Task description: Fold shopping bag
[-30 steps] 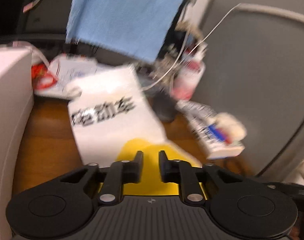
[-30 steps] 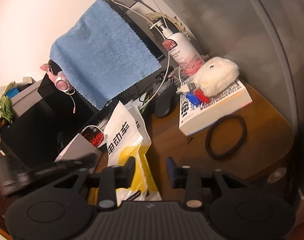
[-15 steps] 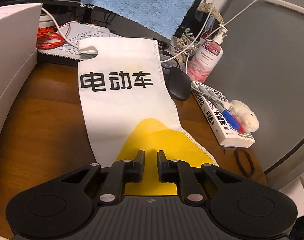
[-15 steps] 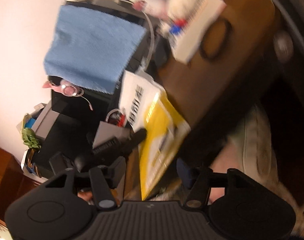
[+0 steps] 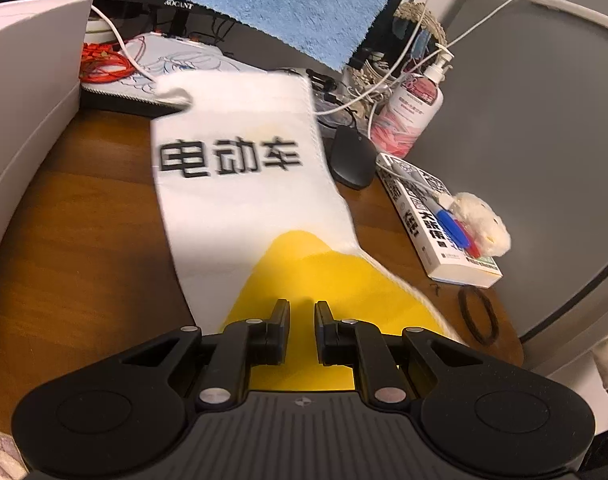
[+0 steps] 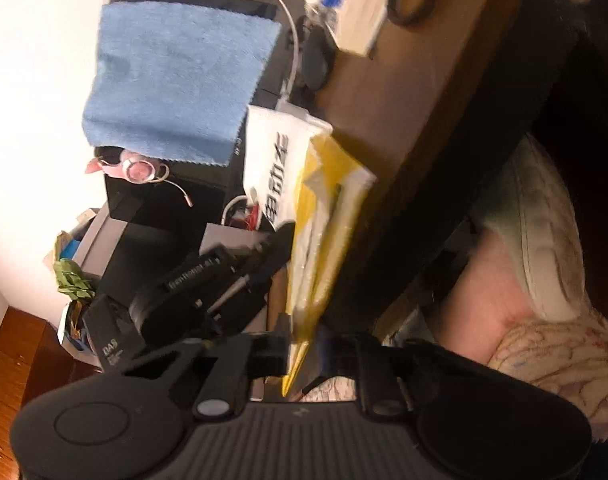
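**Both tongs on the bag's yellow end**

On my left I see a white box wall [image 5: 28, 92] standing at the edge of the brown wooden surface [image 5: 84, 232]. Next comes the white and yellow non-woven shopping bag [image 5: 240, 184], lying flat and stretched away from me, black printed characters across its white half. My left tongs [image 5: 302, 312] sit over its near yellow end, jaws nearly together; I think they pinch the fabric, though the contact itself is hidden under the fingers. Right of the bag lie a black computer mouse [image 5: 351, 158], a pink-labelled pump bottle [image 5: 413, 116], a thick white book [image 5: 435, 216] with a cream plush toy [image 5: 479, 228] on it, and a dark hair tie [image 5: 477, 314].

From my right wrist, the right tongs [image 6: 305, 354] have just been closing and now clamp the bag's yellow edge [image 6: 323, 240] where it overhangs the surface's rim. A blue towel [image 6: 176, 84] hangs behind.
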{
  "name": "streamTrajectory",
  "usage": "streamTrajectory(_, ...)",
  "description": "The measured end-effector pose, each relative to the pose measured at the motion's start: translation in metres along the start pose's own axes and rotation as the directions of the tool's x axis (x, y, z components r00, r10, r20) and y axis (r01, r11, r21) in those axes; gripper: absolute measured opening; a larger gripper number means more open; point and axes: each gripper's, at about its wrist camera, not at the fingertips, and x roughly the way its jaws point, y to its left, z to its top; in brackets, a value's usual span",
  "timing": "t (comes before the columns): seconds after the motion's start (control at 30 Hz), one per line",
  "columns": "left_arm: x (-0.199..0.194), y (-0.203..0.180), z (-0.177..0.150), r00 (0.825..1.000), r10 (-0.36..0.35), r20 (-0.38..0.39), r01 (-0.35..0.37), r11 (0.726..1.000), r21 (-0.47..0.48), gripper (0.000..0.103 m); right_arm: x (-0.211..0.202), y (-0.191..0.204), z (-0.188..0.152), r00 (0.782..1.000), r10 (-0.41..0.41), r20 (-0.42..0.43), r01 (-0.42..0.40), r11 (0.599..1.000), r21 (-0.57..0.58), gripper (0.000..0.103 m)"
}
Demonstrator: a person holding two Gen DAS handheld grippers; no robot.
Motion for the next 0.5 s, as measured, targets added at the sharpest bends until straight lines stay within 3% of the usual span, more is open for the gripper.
streamTrajectory(0.17, 0.0, -0.009, -0.007, 0.999, -0.025, -0.024, 0.025, 1.0, 0.0, 0.013, -0.017, 0.014, 0.012, 0.995, 0.034, 0.092, -0.028, 0.998, -0.058, 0.013)
streamTrajectory(0.5, -0.005, -0.031, -0.027, 0.986, -0.124, -0.113, 0.127, 0.992, 0.021, 0.014, -0.033, 0.032, 0.039, 0.989, 0.036, 0.146, -0.012, 0.986, -0.165, 0.009)
